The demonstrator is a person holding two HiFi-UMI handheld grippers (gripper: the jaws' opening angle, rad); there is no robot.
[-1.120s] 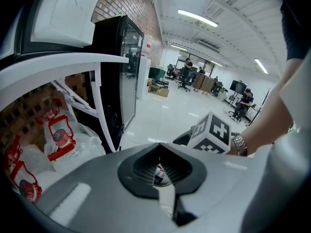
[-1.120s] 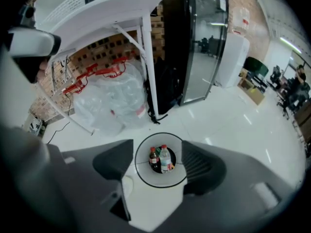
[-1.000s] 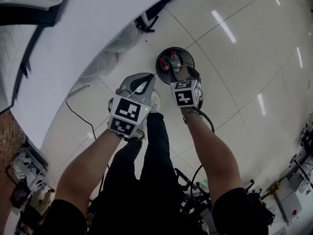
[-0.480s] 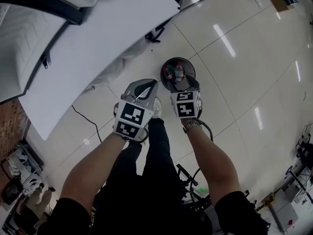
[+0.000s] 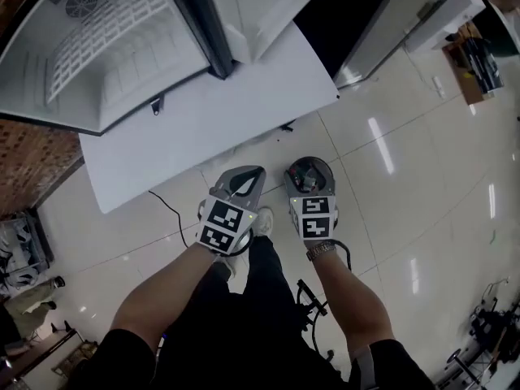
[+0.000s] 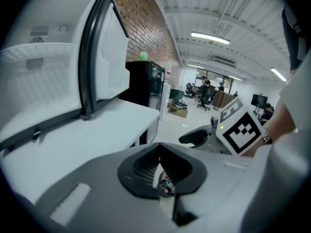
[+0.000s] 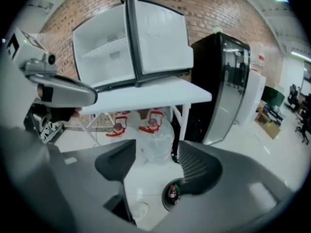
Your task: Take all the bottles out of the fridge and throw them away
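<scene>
Judging by bottles [image 7: 173,192] lying in the floor bin [image 7: 165,199] near the feet, disposal looks done: left gripper [image 6: 159,154] closed and empty, right gripper [image 7: 155,159] closing on nothing, so next comes checking the far open fridge [image 7: 131,38].

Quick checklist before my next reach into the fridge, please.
1. Right hand-held gripper empty: ok, jaws apart and closing, nothing between them.
2. Left hand-held gripper empty: ok, jaws together on nothing.
3. Bin on the floor below: ok, a bottle lies in it.
4. Fridge door open: ok.
5. Bottles left in the fridge: cannot tell; none in the part that shows.
</scene>
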